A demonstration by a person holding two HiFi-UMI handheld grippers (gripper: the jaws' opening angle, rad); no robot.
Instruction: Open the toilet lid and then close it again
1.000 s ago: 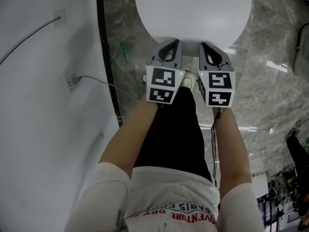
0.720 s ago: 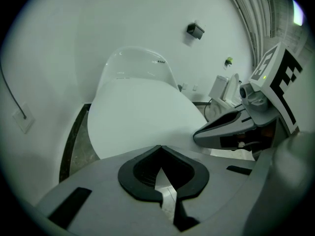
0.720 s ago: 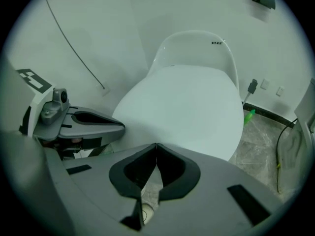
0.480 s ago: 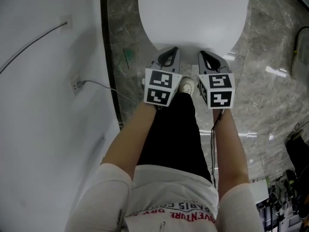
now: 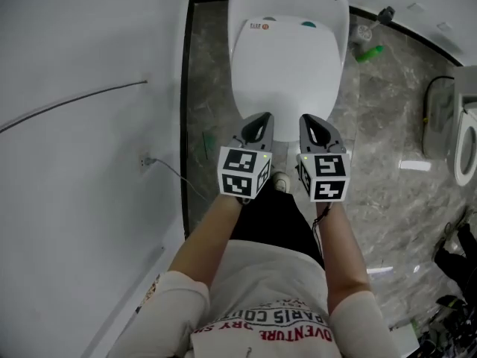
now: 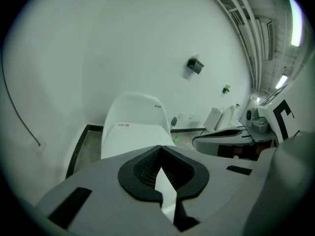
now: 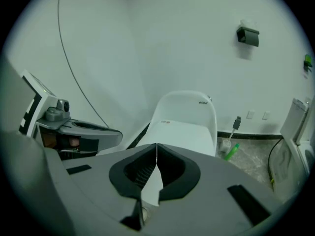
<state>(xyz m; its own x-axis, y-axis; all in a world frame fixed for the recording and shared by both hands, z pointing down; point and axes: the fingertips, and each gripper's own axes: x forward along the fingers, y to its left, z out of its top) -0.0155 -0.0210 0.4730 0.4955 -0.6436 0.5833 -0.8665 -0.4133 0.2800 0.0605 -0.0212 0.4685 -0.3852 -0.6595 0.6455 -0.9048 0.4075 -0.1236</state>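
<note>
A white toilet stands against the back wall with its lid (image 5: 287, 58) down flat over the bowl; the same lid (image 6: 132, 134) (image 7: 181, 132) shows ahead in both gripper views. My left gripper (image 5: 258, 122) and right gripper (image 5: 310, 123) hang side by side above the lid's front edge, held up in the air and clear of it. Both are shut with nothing between the jaws. In the left gripper view my left gripper (image 6: 158, 156) has its tips together, and so does my right gripper (image 7: 156, 151) in its own view.
A white wall (image 5: 82, 125) runs close on the left with a thin cable and a socket. A toilet brush (image 7: 229, 140) and a green bottle (image 5: 369, 51) stand right of the toilet. A second toilet (image 5: 466, 140) sits at the far right on the grey marble floor (image 5: 387, 148).
Both grippers have risen together from low at the lid's front rim to well above it. The head view has pulled back, so the whole toilet shows, lid still down.
</note>
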